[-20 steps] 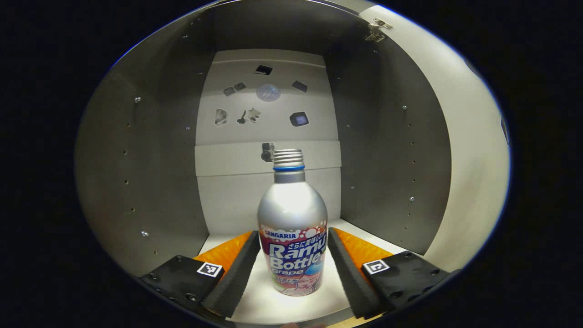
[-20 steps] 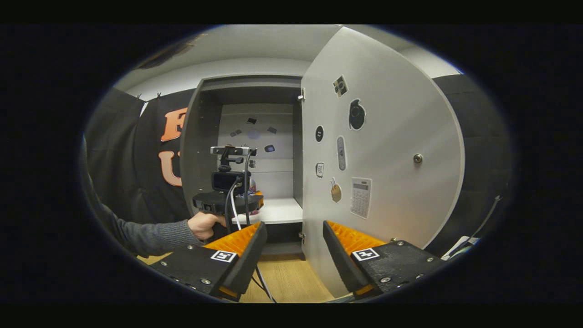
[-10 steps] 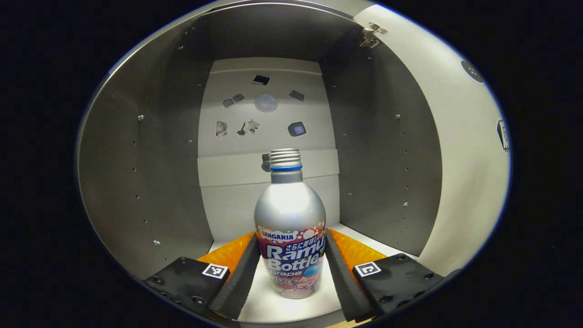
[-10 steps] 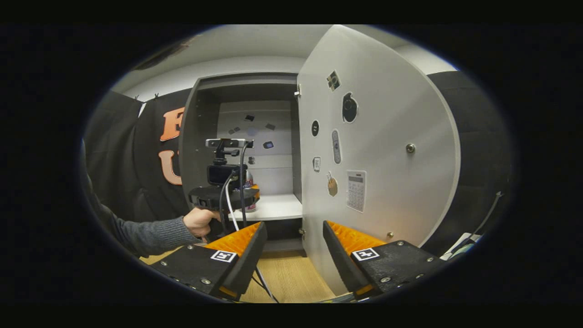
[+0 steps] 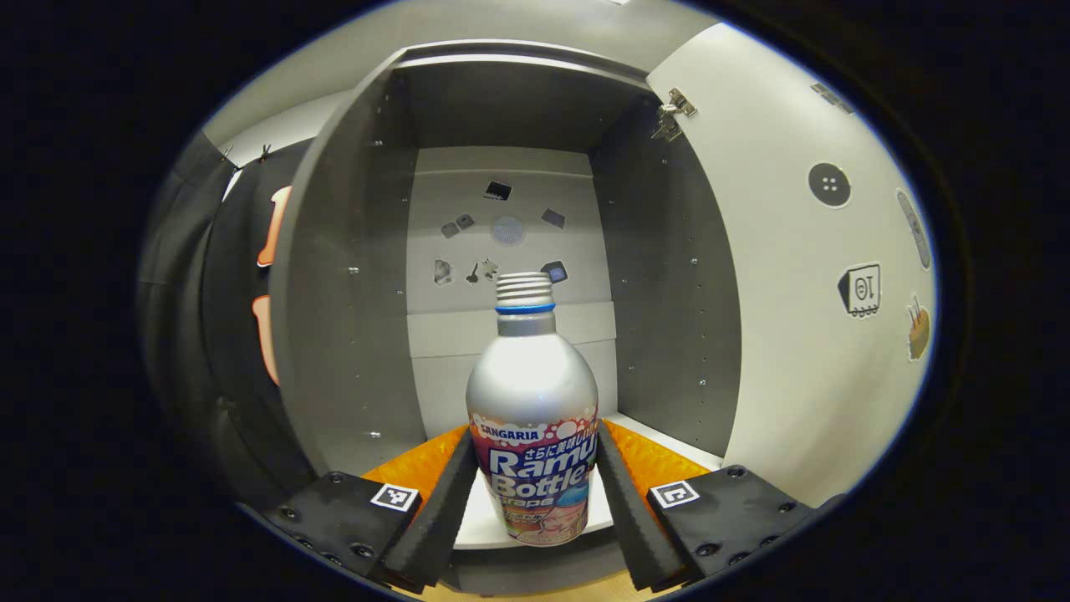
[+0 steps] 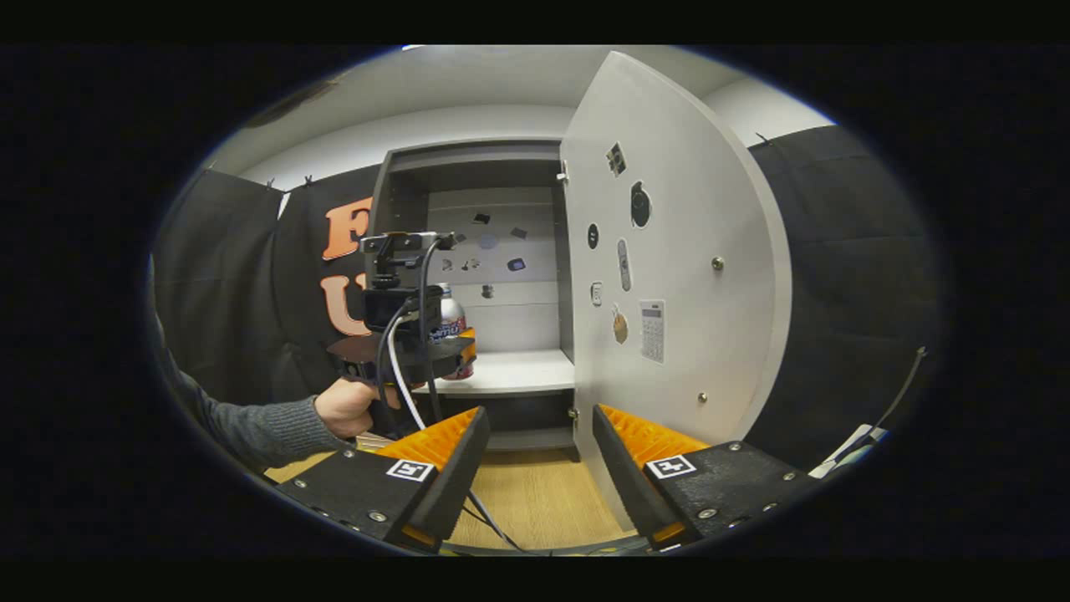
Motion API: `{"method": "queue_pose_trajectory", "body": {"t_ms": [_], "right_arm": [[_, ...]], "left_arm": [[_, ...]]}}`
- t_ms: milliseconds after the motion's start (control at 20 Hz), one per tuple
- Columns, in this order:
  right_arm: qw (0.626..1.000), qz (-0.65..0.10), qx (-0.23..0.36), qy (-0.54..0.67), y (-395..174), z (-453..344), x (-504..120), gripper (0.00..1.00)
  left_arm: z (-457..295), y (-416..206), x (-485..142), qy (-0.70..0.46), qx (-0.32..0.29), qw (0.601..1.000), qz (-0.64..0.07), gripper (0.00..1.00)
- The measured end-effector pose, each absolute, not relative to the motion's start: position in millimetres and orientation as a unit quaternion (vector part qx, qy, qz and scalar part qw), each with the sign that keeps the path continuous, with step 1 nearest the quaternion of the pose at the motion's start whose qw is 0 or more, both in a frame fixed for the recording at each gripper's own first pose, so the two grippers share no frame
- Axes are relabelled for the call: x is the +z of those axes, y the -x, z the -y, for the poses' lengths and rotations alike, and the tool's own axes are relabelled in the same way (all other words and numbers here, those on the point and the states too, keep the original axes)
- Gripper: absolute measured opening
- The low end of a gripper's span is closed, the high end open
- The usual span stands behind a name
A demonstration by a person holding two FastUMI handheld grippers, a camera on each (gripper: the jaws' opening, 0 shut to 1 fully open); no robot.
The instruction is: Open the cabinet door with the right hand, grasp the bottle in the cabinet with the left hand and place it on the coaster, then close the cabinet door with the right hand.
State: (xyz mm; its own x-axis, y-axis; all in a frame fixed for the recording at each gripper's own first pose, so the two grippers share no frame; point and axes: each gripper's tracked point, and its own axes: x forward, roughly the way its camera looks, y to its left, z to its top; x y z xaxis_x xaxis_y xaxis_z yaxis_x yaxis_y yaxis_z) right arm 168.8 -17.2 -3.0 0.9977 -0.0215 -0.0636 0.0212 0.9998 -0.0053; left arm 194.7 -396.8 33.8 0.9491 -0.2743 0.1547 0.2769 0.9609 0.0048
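A silver bottle (image 5: 532,376) with a printed label and a bare threaded neck stands upright between the fingers of my left gripper (image 5: 535,431), which is shut on its lower body. It hangs at the front edge of the cabinet shelf (image 5: 669,435). In the right gripper view the bottle (image 6: 452,313) sits in the left gripper (image 6: 461,344), held by a hand (image 6: 343,410) in front of the open cabinet (image 6: 493,167). My right gripper (image 6: 539,412) is open with nothing between its fingers, well back from the swung-out door (image 6: 685,251).
The cabinet door (image 5: 794,318) stands open on the right, with stickers and a knob (image 6: 718,263) on it. A pale wooden surface (image 6: 535,502) lies below the cabinet. Cables (image 6: 393,368) trail down from the left gripper.
The left gripper's fingers have closed onto the bottle and drawn it back from deep inside the cabinet to the shelf's front edge. The right gripper has backed away slightly, still open.
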Motion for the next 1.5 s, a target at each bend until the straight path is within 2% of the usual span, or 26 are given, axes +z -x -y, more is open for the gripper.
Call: {"method": "queue_pose_trajectory", "body": {"t_ms": [150,250,350,400,450,500,650,700,750,800,950,1000,1500], "right_arm": [[0.999,-0.039,0.004,0.001,-150.4,11.5,-8.1,0.73],[0.999,-0.047,0.012,-0.001,-136.3,8.2,-13.3,0.78],[0.998,-0.052,0.021,-0.002,-122.6,3.5,-19.3,0.73],[0.998,-0.058,0.025,-0.004,-115.9,0.7,-23.4,0.77],[0.998,-0.062,0.029,-0.006,-110.2,-2.0,-26.3,0.77],[0.997,-0.064,0.034,-0.006,-104.1,-5.7,-28.0,0.73],[0.997,-0.069,0.047,-0.003,-95.5,-15.1,-31.3,0.77],[0.996,-0.071,0.051,-0.003,-93.5,-17.1,-34.0,0.72],[0.996,-0.076,0.055,-0.004,-91.9,-19.9,-37.5,0.72],[0.995,-0.081,0.059,-0.006,-90.7,-21.7,-41.6,0.77],[0.993,-0.096,0.068,-0.010,-86.8,-26.2,-55.5,0.82],[0.992,-0.103,0.070,-0.010,-86.0,-27.1,-60.6,0.78],[0.979,-0.185,0.084,-0.014,-91.6,-39.8,-120.0,0.78]], "left_arm": [[376.4,-158.2,19.6,0.001,-0.128,0.989,0.076,0.84],[364.2,-135.7,4.2,0.001,-0.125,0.990,0.067,0.86],[351.4,-114.7,-10.7,0.006,-0.121,0.991,0.059,0.86],[344.9,-106.8,-17.8,0.000,-0.116,0.992,0.056,0.86],[337.1,-98.6,-24.2,-0.007,-0.109,0.993,0.054,0.87],[331.7,-91.2,-28.5,-0.012,-0.106,0.993,0.054,0.86],[315.8,-73.3,-45.8,-0.011,-0.097,0.994,0.044,0.84],[310.6,-68.0,-52.3,-0.009,-0.095,0.995,0.040,0.86],[305.2,-63.4,-61.5,-0.010,-0.091,0.995,0.034,0.85],[298.3,-59.7,-72.2,-0.011,-0.089,0.996,0.028,0.85],[281.5,-49.9,-110.4,-0.017,-0.077,0.997,0.005,0.87],[277.7,-46.6,-125.8,-0.020,-0.074,0.997,-0.004,0.86],[249.5,-28.3,-264.6,-0.026,-0.056,0.996,-0.068,0.86]]}}
